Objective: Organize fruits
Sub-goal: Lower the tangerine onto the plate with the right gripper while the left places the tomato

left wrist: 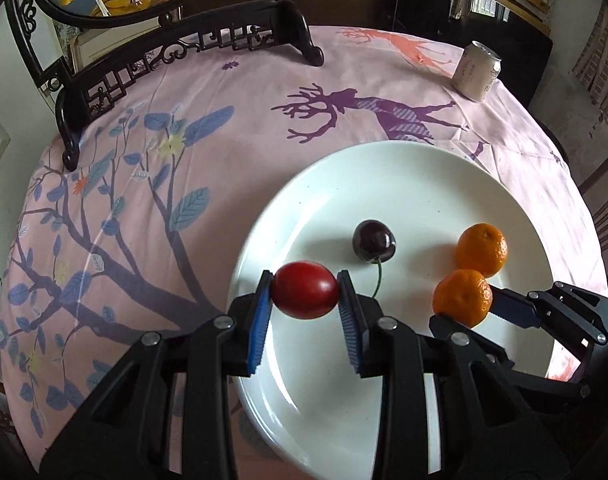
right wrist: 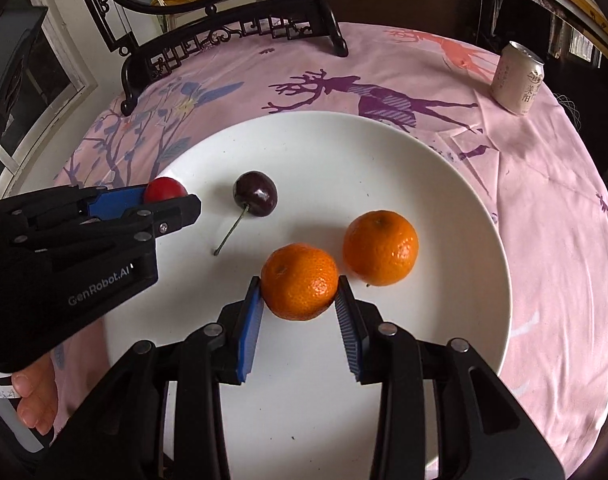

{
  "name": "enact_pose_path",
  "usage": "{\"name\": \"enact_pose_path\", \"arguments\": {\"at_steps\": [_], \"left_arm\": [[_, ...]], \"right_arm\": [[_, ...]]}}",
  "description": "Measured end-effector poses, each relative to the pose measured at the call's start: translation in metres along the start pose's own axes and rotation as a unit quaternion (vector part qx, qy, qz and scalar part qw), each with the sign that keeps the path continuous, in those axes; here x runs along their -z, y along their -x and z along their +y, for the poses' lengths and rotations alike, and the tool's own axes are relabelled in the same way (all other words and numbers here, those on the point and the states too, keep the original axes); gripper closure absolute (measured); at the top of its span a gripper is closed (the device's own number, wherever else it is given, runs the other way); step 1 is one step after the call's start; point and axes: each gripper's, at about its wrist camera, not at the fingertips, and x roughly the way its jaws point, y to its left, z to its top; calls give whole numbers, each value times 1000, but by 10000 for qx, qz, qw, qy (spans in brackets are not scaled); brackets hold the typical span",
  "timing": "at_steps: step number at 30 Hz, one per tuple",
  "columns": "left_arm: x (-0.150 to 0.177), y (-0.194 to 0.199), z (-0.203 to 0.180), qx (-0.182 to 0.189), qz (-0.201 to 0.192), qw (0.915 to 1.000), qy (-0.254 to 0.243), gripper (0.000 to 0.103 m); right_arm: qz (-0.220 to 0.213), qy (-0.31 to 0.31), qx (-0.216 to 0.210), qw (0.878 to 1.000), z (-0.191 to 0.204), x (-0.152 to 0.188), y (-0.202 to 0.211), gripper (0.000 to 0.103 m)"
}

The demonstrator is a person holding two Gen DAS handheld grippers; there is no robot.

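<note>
A white plate point(left wrist: 384, 168) point(right wrist: 444, 184) lies on the pink tablecloth. My left gripper point(left wrist: 305, 276) point(right wrist: 172, 196) is shut on a red cherry tomato point(left wrist: 305, 296) point(right wrist: 166, 189), held over the plate's left part. My right gripper point(right wrist: 299, 280) point(left wrist: 464, 306) is shut on a mandarin point(right wrist: 299, 292) point(left wrist: 462, 296), its blue pads pressed against both sides. On the plate a dark cherry point(left wrist: 373, 240) point(right wrist: 256, 194) with a stem lies near the middle. A second mandarin point(left wrist: 482, 249) point(right wrist: 380, 246) sits just beyond the held one.
A pale drink can point(left wrist: 476, 72) point(right wrist: 518, 78) stands at the table's far right edge. A dark carved wooden stand point(left wrist: 184, 52) point(right wrist: 232, 36) with a round painted panel occupies the far left. The person's fingers point(right wrist: 32, 400) show under the left gripper.
</note>
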Motion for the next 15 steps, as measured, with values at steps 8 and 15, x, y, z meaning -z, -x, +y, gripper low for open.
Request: {"name": "enact_pose_path", "arguments": {"at_steps": [8,15], "left_arm": [[9,52,10,204,-381,9990,140,50],[105,134,18,100,-1061,9939,290,28]], "right_arm": [[-231,63,25,9997,6,18,46,45],[-752,-11,-24,9972,26,107,123,44]]}}
